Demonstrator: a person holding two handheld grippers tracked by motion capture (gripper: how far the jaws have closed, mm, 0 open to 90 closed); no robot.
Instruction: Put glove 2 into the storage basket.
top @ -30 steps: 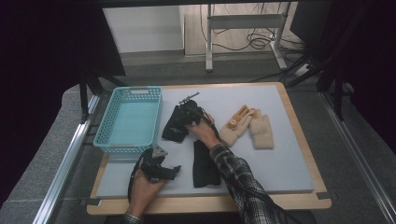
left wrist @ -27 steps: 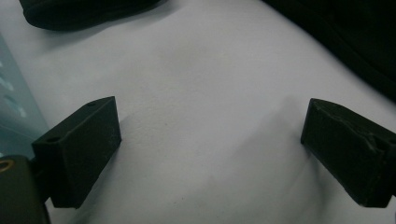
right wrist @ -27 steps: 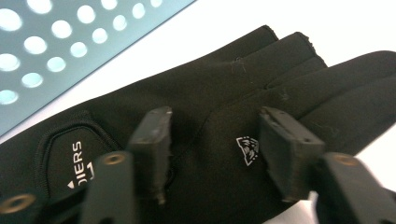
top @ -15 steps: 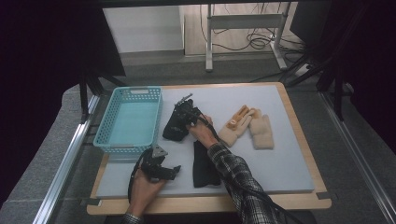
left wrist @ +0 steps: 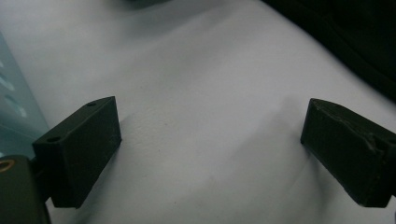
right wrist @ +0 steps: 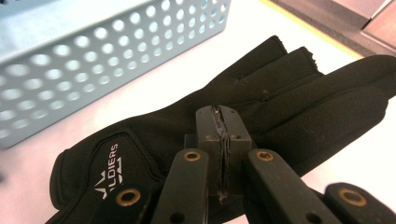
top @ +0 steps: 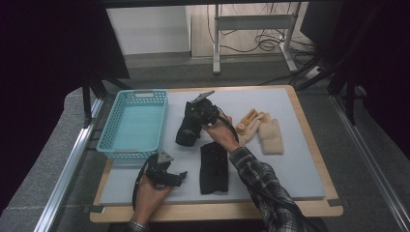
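Observation:
A black glove (top: 187, 130) with white lettering hangs from my right gripper (top: 194, 118) just right of the basket, its cuff end drooping toward the grey mat (top: 290, 169). In the right gripper view the jaws have just been closing; they now meet at my right gripper (right wrist: 223, 116), pinching fabric on the back of the black glove (right wrist: 299, 102). A second black glove (top: 214, 166) lies flat at the front centre. My left gripper (top: 178, 176) rests at the front left. In the left gripper view, my left gripper (left wrist: 210, 144) stands open over the bare mat (left wrist: 201, 70).
A light blue perforated basket (top: 130, 151) stands at the left of the mat, close beside the lifted glove in the right gripper view (right wrist: 93, 60). Two beige gloves (top: 270, 135) lie right of centre. The wooden board rim (top: 217, 211) runs along the front.
My right gripper went from open to shut on the black glove and rose, lifting the glove's finger end off the mat. The left gripper stayed put.

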